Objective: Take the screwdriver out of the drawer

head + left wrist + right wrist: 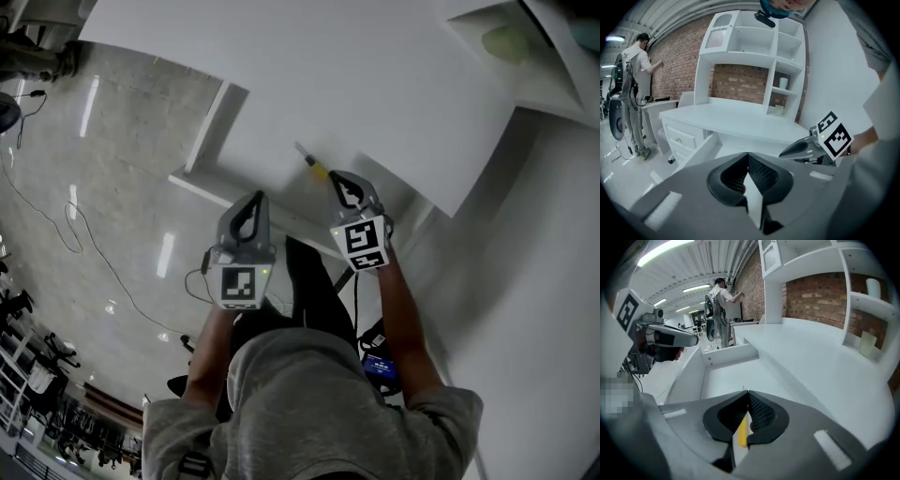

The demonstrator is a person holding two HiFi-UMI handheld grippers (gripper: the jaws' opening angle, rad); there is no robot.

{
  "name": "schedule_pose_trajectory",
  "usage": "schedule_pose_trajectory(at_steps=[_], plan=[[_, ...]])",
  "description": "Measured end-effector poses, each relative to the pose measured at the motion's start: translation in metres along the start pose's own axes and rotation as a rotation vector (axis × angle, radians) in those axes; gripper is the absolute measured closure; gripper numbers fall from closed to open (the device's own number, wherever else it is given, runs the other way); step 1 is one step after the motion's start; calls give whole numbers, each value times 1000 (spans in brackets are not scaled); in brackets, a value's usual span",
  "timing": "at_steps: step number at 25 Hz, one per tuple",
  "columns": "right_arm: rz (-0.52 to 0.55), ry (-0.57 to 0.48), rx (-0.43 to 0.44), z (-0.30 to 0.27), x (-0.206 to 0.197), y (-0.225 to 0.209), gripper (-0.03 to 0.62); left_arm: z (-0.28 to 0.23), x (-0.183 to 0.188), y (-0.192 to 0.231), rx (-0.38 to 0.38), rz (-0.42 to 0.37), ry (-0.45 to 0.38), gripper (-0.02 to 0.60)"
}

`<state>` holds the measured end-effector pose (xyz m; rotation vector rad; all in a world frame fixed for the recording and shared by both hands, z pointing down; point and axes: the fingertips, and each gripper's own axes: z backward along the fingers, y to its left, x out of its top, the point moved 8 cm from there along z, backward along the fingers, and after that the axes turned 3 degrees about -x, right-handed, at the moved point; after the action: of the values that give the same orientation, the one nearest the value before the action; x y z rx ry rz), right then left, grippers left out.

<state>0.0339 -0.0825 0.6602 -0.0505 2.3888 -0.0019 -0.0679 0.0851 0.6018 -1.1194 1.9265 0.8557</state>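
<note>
Drawer [208, 131] open, screwdriver [315, 165] lying inside, not yet gripped; right hand-held gripper [335, 178] closed and empty beside it, left hand-held gripper [259, 197] likewise

We find the slim yellow-handled screwdriver with metal shaft [312, 162] lying flat inside the open white drawer [262, 171].

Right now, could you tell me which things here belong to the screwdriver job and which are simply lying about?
For the job: screwdriver, lying in the open drawer; right gripper, shut and empty; left gripper, shut and empty.

Just about: white cup on the shelf; person at the far desk.
</note>
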Motion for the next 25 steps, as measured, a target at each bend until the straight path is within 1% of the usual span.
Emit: schedule_pose_trajectory(at_steps=[3, 4, 5, 6, 10, 11, 15, 18, 20, 21, 24, 25], plan=[[6, 48, 18, -14, -8, 0, 588, -4, -5, 2, 5, 2, 6, 569], [10, 72, 32, -18, -9, 2, 571, -5, -5, 2, 6, 5, 9, 569], [15, 97, 49, -23, -10, 3, 521, -5, -4, 3, 7, 10, 16, 569], [20, 118, 64, -27, -11, 4, 493, -5, -5, 3, 8, 14, 25, 569], [48, 186, 83, -46, -28, 4, 432, -10, -12, -1, 18, 27, 34, 569], [56, 200, 86, -49, -32, 4, 427, -10, -13, -1, 22, 28, 37, 569], [87, 242, 103, -58, -36, 6, 425, -11, -11, -1, 29, 36, 39, 569], [84, 269, 118, -63, -45, 9, 427, -10, -15, -3, 27, 25, 32, 569], [81, 279, 121, -66, -49, 10, 428, -9, -18, -4, 33, 35, 39, 569], [81, 282, 117, -67, -50, 10, 437, -9, -19, -4, 36, 38, 41, 569], [95, 289, 100, -71, -52, 11, 495, -8, -20, -2, 41, 39, 38, 570], [101, 291, 97, -71, -53, 11, 499, -7, -20, -1, 42, 35, 35, 569]])
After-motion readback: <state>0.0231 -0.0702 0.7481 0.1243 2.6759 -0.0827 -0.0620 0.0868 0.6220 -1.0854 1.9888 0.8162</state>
